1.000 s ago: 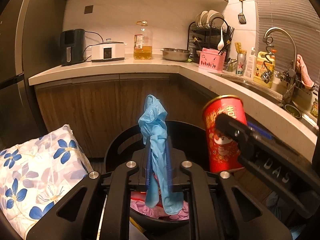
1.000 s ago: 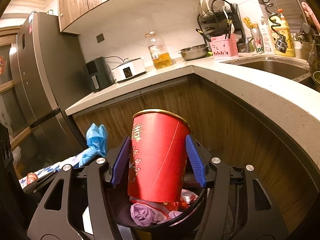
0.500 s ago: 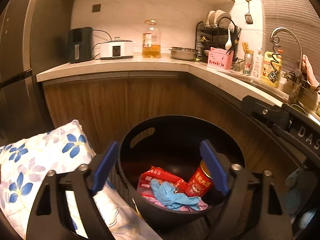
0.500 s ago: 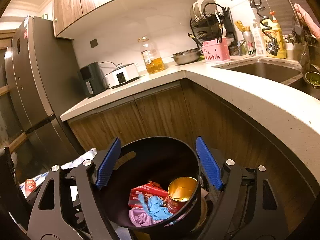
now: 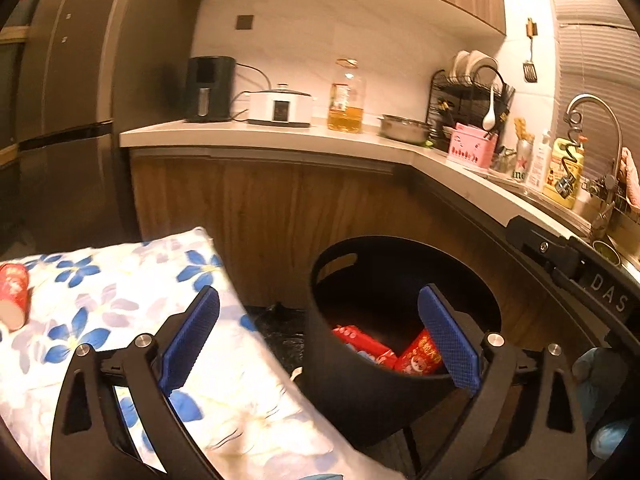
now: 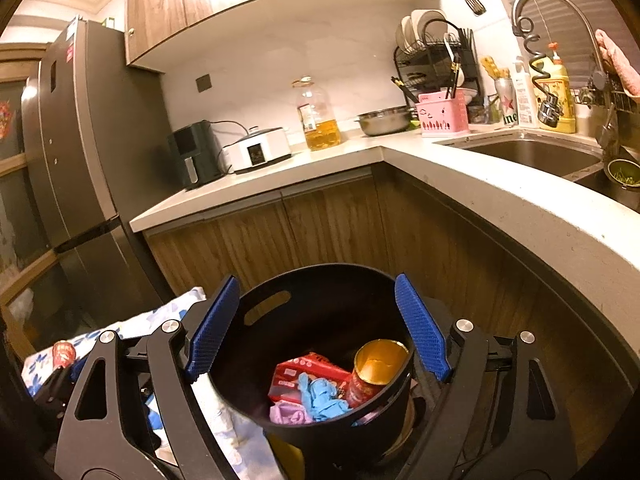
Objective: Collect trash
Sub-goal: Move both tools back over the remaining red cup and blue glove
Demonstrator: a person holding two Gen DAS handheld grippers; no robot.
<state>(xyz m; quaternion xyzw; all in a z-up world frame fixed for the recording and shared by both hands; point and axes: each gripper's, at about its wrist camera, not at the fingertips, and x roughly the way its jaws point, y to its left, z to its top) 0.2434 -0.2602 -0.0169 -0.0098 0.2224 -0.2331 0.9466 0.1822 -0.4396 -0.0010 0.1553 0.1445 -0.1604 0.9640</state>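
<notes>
In the left wrist view, the left gripper [image 5: 318,344] was spread wide and held nothing; a red cup [image 5: 12,295] lay on its side on the floral cloth [image 5: 120,280], far off to the left of the fingers [image 5: 192,330], its long axis running roughly up-down in frame, while the black bin [image 5: 360,384] stood to the right

In the right wrist view, the right gripper [image 6: 318,330] hung open and empty over the bin [image 6: 320,432], which held a gold-lined cup [image 6: 376,368], blue glove [image 6: 320,394] and red packet [image 6: 298,374]. The lying cup [image 6: 64,354] sat far left, so the left gripper looked nearer
</notes>
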